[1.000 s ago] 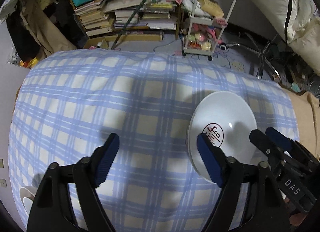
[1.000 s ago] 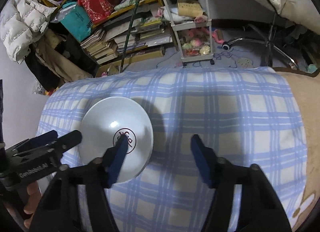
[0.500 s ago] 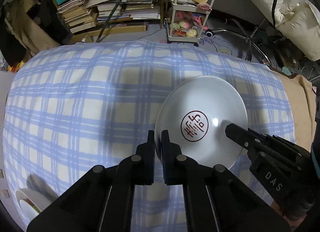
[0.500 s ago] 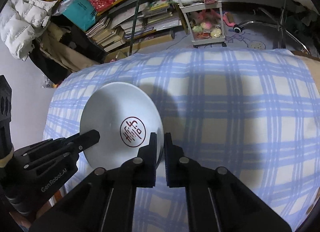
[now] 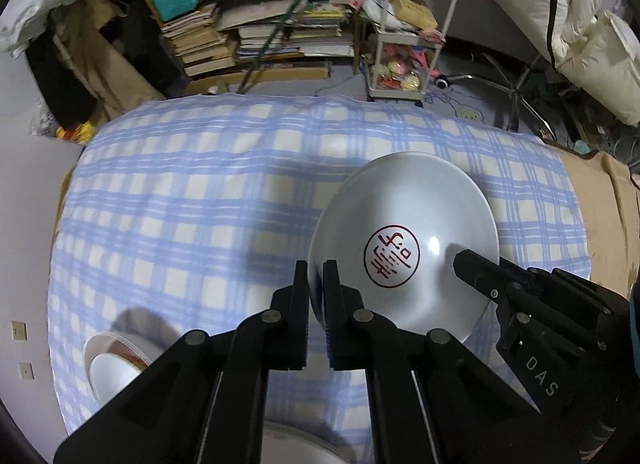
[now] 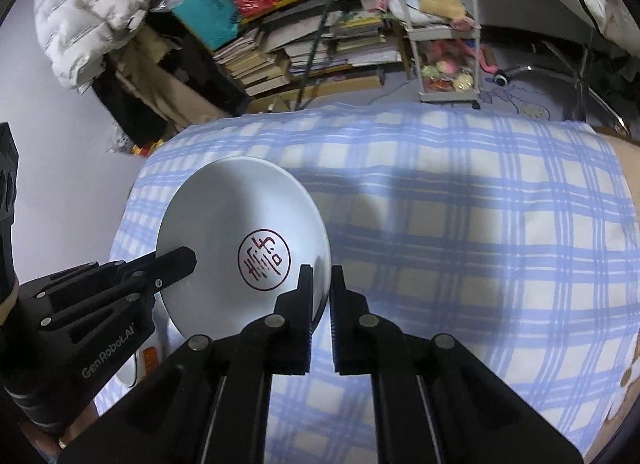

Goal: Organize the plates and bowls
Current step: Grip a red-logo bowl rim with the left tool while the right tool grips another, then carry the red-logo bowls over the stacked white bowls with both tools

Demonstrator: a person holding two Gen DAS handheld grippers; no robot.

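Observation:
A white shallow bowl (image 5: 404,200) with a red round seal in its middle hangs tilted above the blue checked tablecloth (image 5: 200,204). My left gripper (image 5: 316,270) is shut on the bowl's left rim. The right gripper (image 5: 466,260) comes in from the right and pinches the opposite rim. In the right wrist view the same bowl (image 6: 224,208) sits at the left, with my right gripper (image 6: 321,270) shut on its right rim and the left gripper (image 6: 180,260) clamped on the far side.
A smaller white bowl with a red band (image 5: 108,368) rests on the cloth at the lower left. The rim of another white dish (image 5: 296,446) shows under my left fingers. Beyond the table stand stacked books (image 5: 260,36) and a white trolley (image 5: 404,24).
Both grippers went from wide open to shut on the bowl's opposite rims. The bowl then rose off the cloth, and the bowl at the lower left came further into view.

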